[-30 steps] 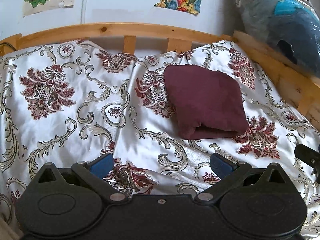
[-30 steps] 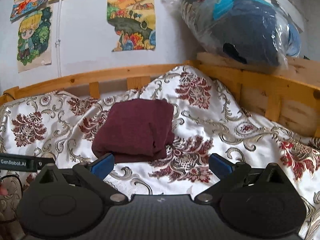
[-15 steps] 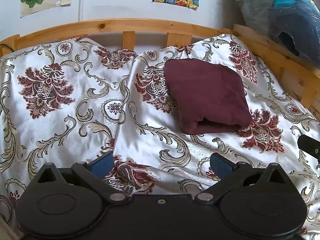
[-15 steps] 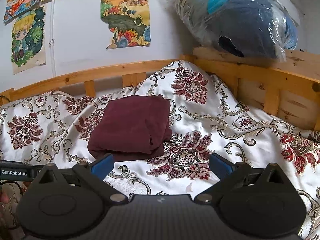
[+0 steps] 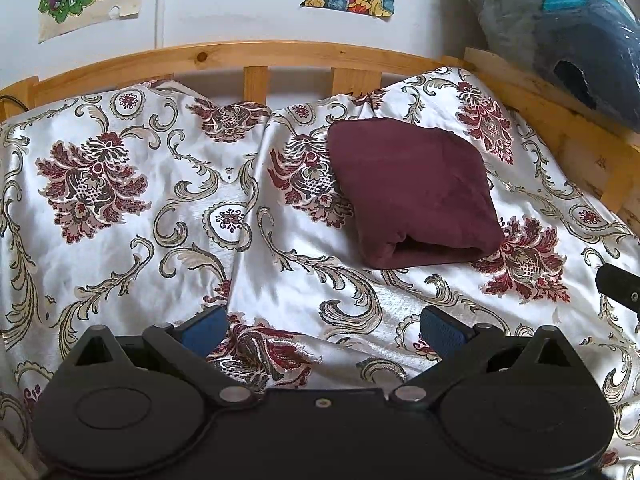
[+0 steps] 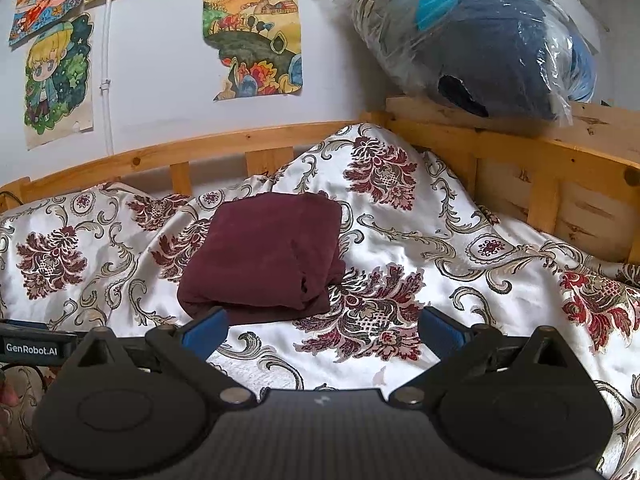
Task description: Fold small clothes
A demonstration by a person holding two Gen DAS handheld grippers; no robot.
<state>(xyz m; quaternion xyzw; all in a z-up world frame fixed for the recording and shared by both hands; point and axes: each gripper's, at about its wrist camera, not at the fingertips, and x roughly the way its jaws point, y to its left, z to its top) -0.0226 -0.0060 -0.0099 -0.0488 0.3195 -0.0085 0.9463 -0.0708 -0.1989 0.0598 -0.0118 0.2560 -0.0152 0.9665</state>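
From the left wrist, our left tool (image 5: 322, 326) hovers with its jaws apart and empty, near the maroon cloth (image 5: 412, 196), which lies folded on the bed (image 5: 120, 216). From the right wrist, our right tool (image 6: 322, 326) is likewise spread and empty, the cloth (image 6: 264, 252) just ahead of its left finger. We judge the fold done, so any tidying should press the loose right-hand layers flat without dragging the slippery cover.

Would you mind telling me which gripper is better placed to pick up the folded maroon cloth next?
Probably the right gripper: the maroon cloth lies just past its left fingertip. The left gripper, open too, sits further back, with the cloth ahead and to its right.
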